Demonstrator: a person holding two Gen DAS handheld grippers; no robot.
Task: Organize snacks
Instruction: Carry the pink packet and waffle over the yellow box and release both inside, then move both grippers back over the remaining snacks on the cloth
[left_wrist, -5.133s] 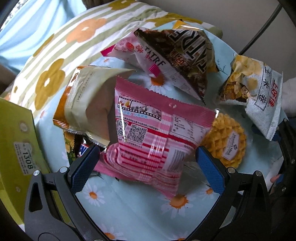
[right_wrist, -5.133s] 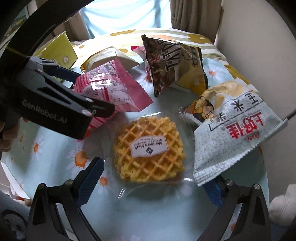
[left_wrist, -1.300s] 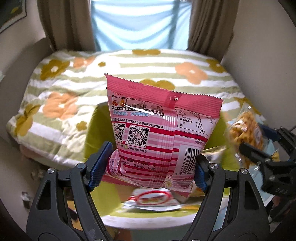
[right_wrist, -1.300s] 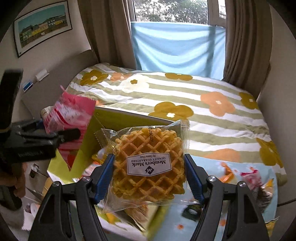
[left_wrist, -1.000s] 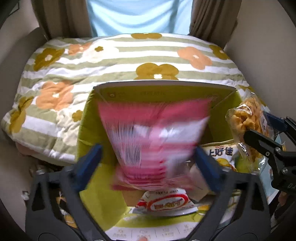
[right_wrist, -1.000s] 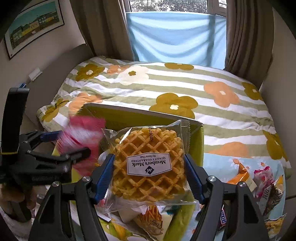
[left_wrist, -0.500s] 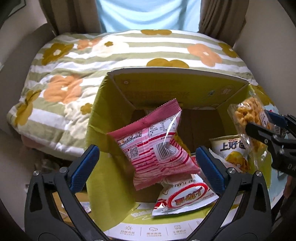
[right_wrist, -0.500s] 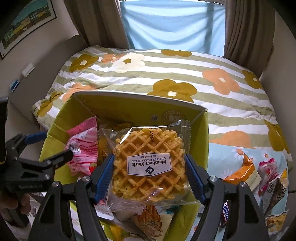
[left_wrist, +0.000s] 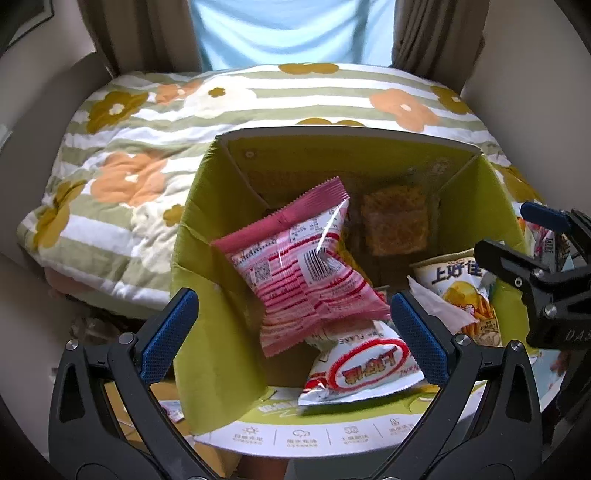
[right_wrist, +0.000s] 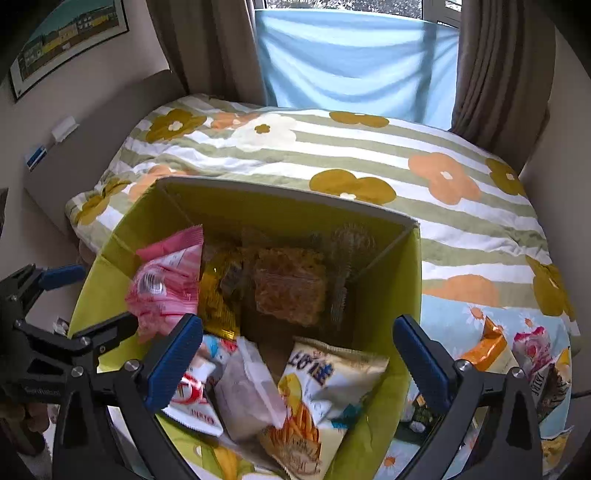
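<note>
Both tongs hover over the open green box (right_wrist: 402, 332), which stands against the flowered bed (right_wrist: 369, 147). The right tongs (right_wrist: 295, 354) have just been opening and now stand wide with nothing between them, while the waffle pack (right_wrist: 290, 286) lies blurred deep inside the box, near its far wall. The left tongs (left_wrist: 293, 332) are wide and empty too, and the pink snack bag (left_wrist: 299, 273) rests tilted against the box's left wall on top of a white-and-red bag (left_wrist: 364, 367), beside a cream chip bag (left_wrist: 461, 291).
</note>
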